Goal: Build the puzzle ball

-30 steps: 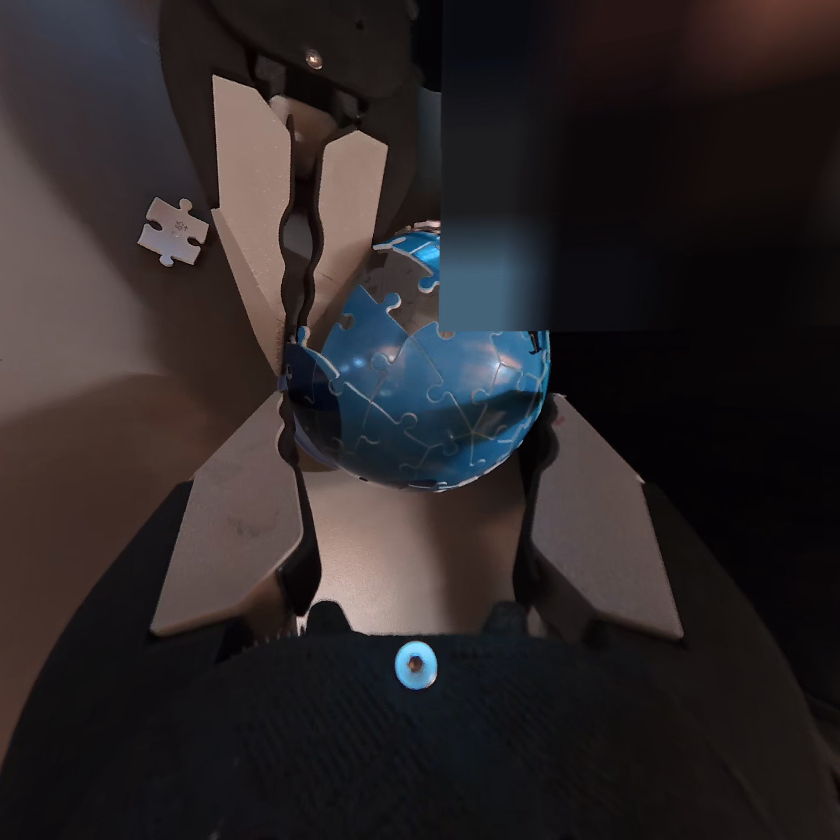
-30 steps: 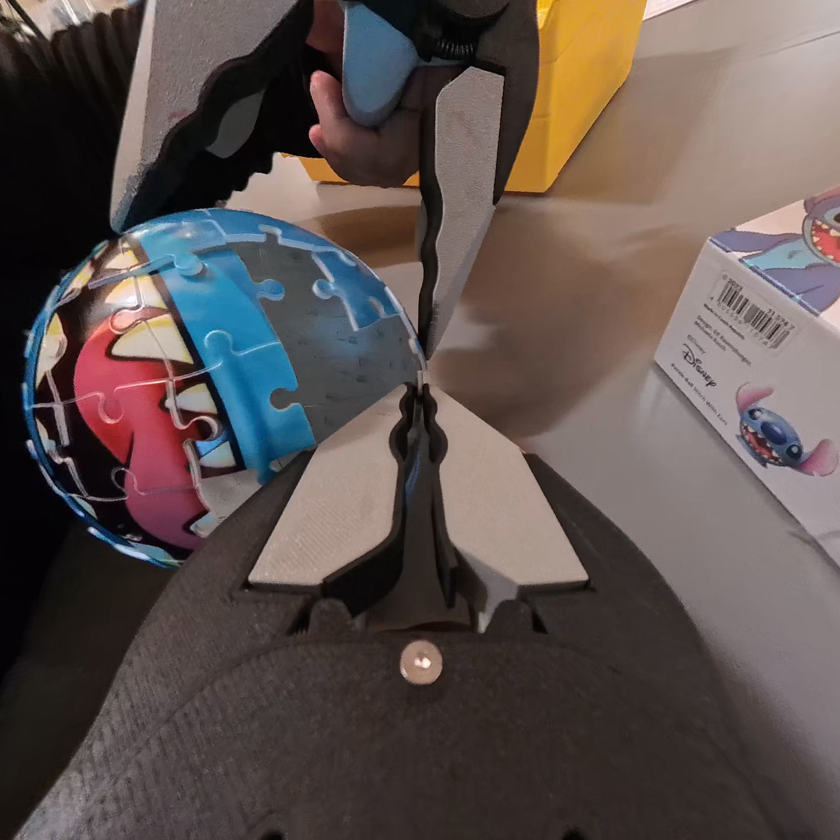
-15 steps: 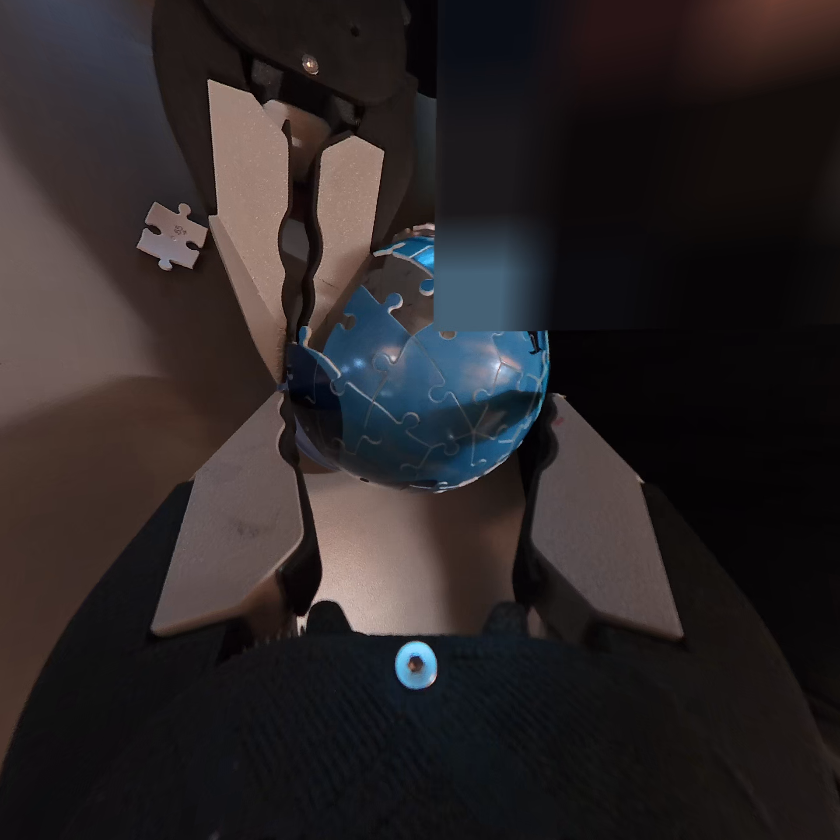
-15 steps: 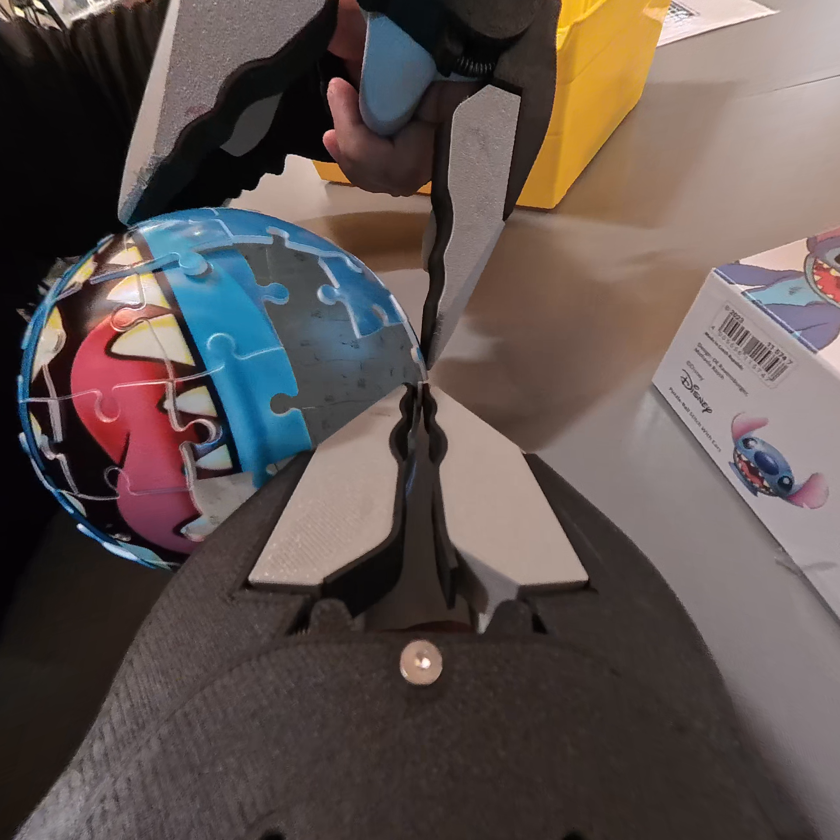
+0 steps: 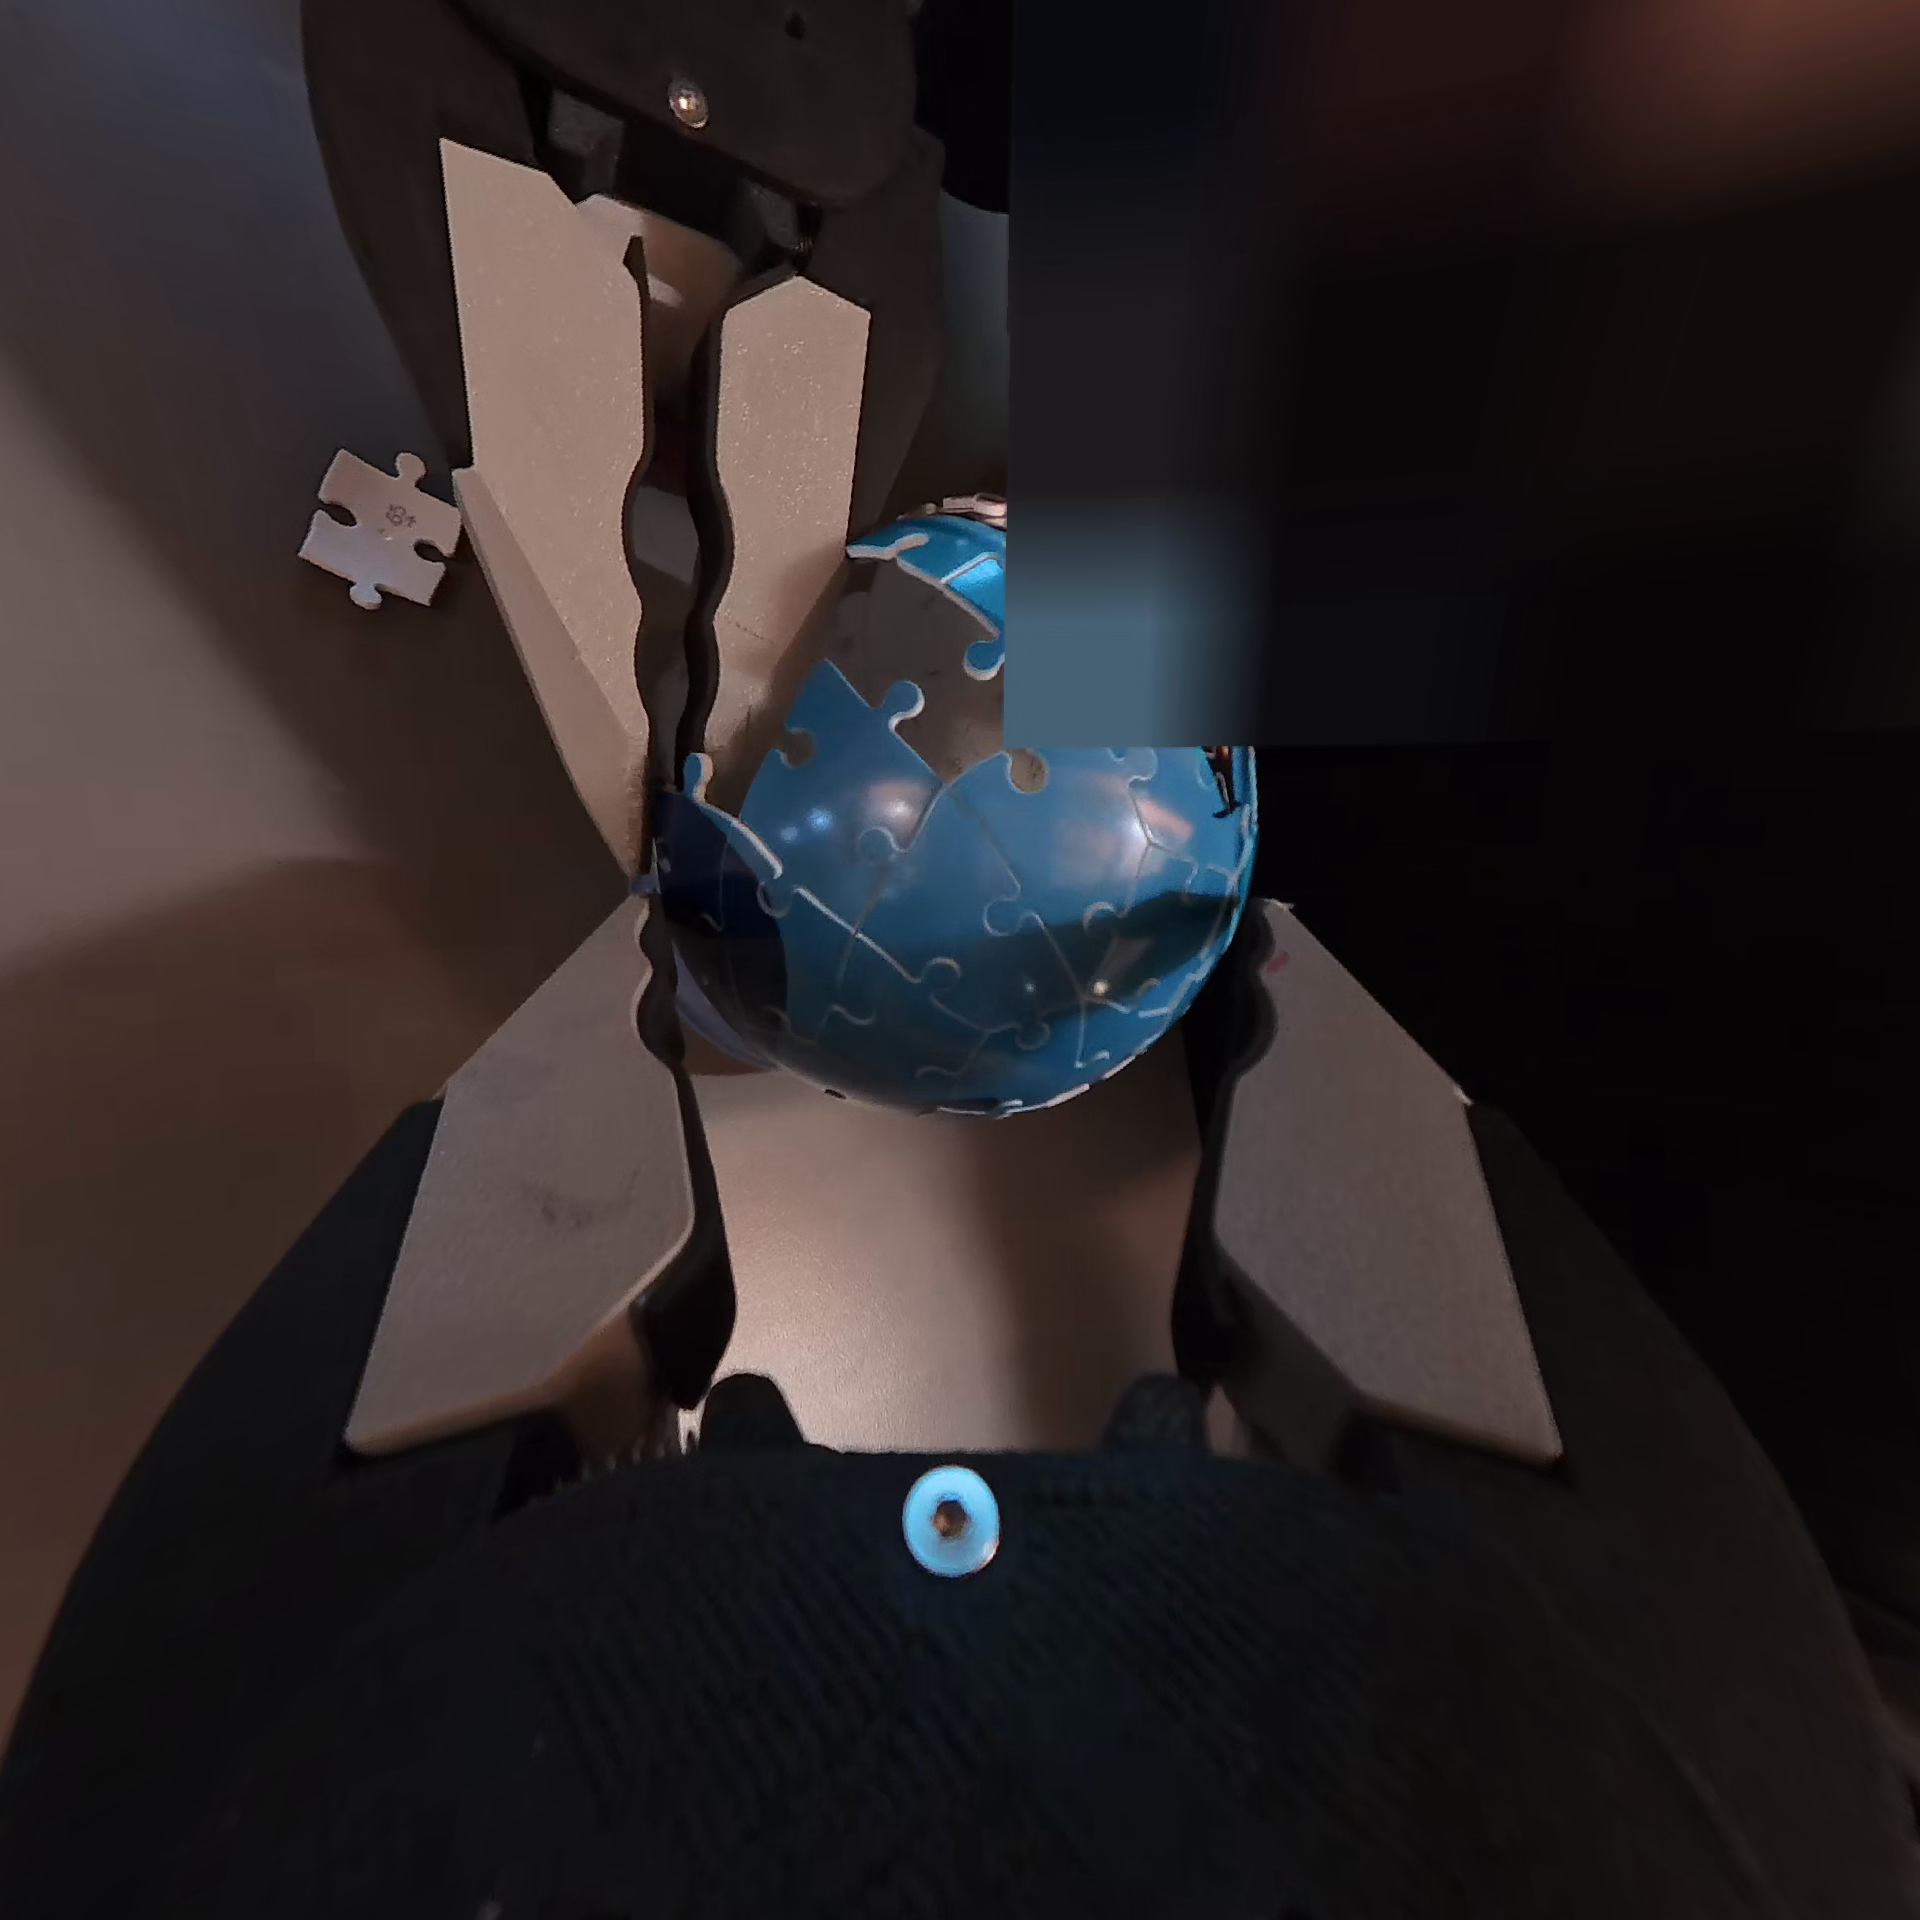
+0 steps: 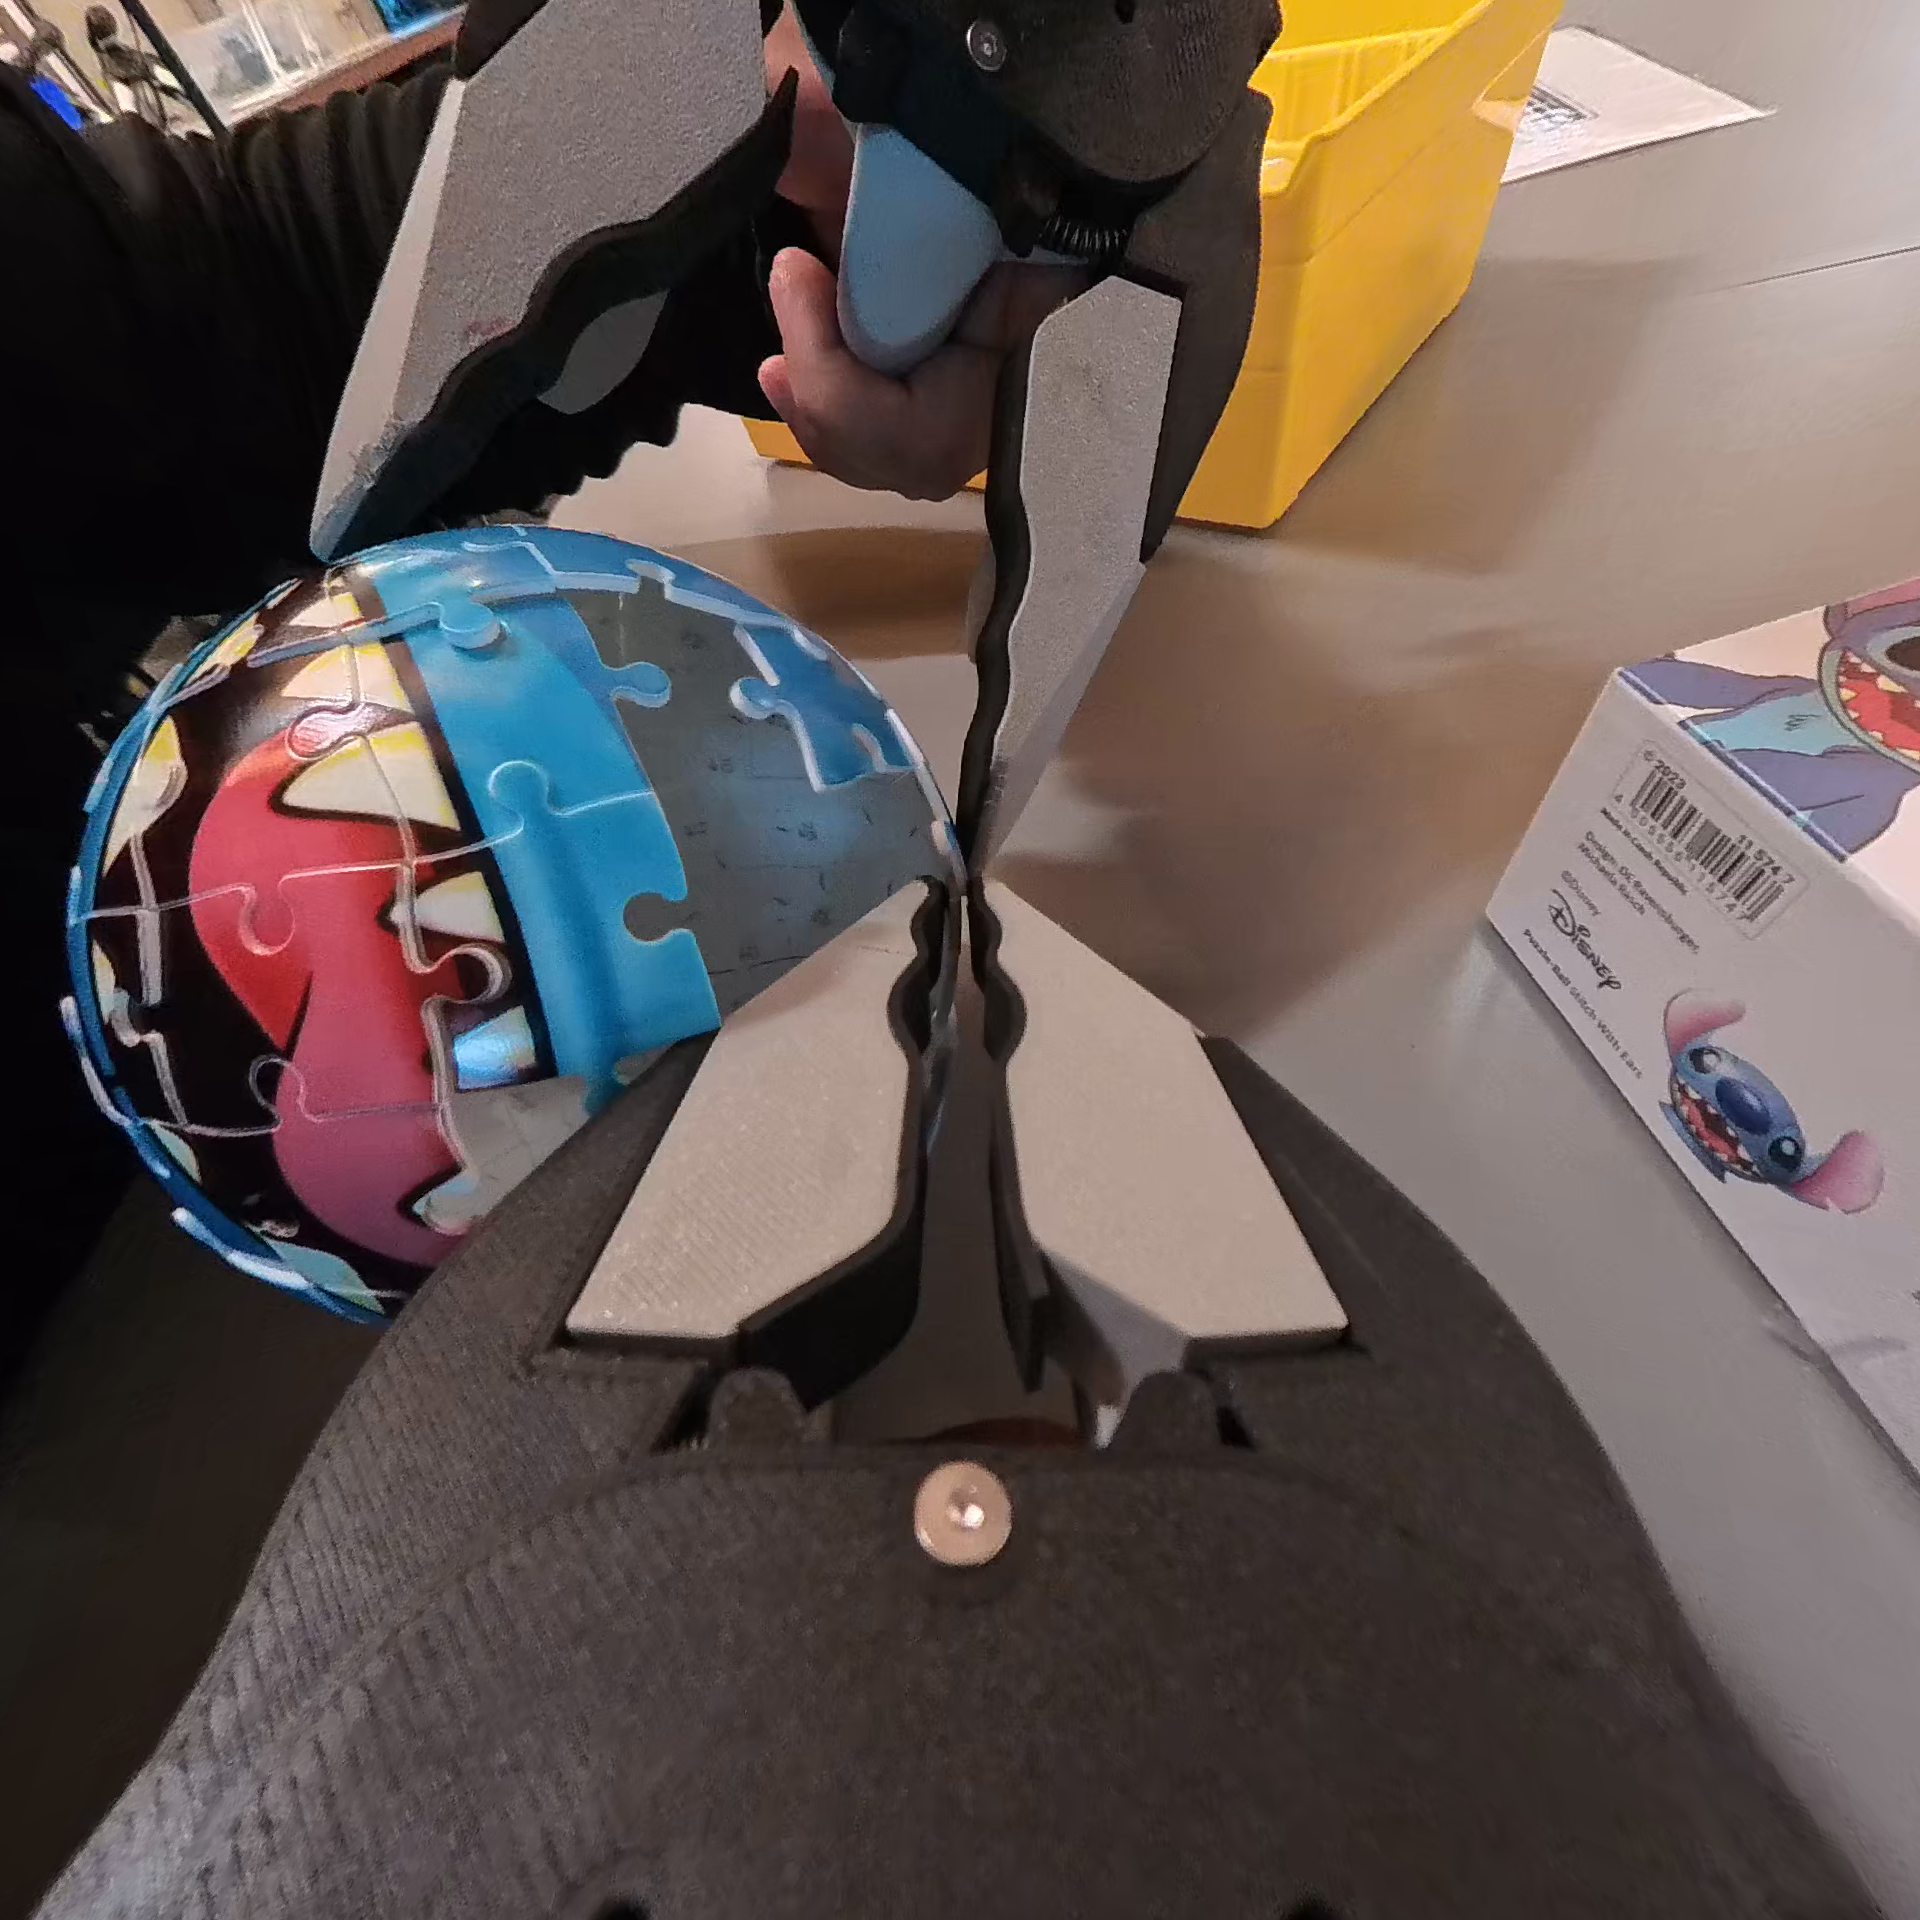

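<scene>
Left gripper (image 5: 951, 925) I keep clamped around the puzzle ball (image 5: 966, 914), lifted off the table (image 6: 1558, 582), steadying it while my right gripper (image 6: 961, 894), pinched together on an edge piece, presses by the gap.

We have two cameras, one riding on each gripper and looking forward along its fingers. Our left wrist view looks steeply down at the surface (image 5: 187, 935), very close to the puzzle ball (image 5: 966, 914). Our right wrist view faces more level across the surface (image 6: 1455, 727) toward its far edge. Both share the puzzle ball (image 6: 436, 914) and the opposite gripper.
</scene>
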The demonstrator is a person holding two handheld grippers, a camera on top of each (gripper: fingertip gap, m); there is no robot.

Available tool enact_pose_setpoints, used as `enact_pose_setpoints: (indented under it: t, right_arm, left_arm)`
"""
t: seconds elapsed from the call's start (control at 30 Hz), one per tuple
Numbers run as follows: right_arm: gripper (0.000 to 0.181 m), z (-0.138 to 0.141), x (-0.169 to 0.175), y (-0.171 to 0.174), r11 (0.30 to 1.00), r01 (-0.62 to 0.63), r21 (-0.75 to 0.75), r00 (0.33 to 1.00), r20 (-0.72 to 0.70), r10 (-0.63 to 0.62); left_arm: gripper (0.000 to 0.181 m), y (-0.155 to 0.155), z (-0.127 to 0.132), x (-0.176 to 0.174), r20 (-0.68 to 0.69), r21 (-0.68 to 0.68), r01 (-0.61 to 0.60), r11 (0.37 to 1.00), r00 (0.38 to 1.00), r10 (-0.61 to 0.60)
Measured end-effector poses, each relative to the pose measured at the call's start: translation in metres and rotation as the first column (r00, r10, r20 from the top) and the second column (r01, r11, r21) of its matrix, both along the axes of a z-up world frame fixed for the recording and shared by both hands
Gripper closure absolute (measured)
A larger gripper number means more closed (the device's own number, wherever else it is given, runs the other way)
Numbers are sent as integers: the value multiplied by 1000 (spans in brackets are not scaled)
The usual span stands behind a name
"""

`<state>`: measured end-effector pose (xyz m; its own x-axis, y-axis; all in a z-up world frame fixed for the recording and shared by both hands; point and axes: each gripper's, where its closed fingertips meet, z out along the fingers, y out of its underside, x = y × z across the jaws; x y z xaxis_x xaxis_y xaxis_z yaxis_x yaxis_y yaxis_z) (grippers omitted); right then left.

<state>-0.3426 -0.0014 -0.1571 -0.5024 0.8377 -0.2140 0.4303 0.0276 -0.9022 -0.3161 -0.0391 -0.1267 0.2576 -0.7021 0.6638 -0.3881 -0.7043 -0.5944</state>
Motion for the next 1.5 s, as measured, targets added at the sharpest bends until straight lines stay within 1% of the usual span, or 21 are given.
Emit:
enact_pose_setpoints:
  t: [0.57, 0.77, 0.97, 1.17, 1.5]
  right_arm:
    - [181, 2, 0, -1, 999, 8, 47, 999, -33, -6]
    - [181, 3, 0, -1, 1000, -7, -28, 1000, -11, 7]
    - [181, 5, 0, -3, 999, -14, -34, 1000, -20, 13]
    - [181, 6, 0, -3, 998, -24, -62, 1000, -17, 23]
    - [181, 6, 0, -5, 1000, -26, -6, 999, -29, 26]
  left_arm:
    - [74, -1, 1, 2, -4, 12, -12, 1000, 1000, 12]
    - [75, -1, 2, 1, 1, 12, -17, 1000, 1000, 17]
    - [79, -1, 2, 1, 12, 5, -19, 1000, 1000, 19]
    - [77, -2, 1, 1, 3, 10, -15, 1000, 1000, 15]
    - [77, -4, 2, 1, 4, 11, -13, 1000, 1000, 13]
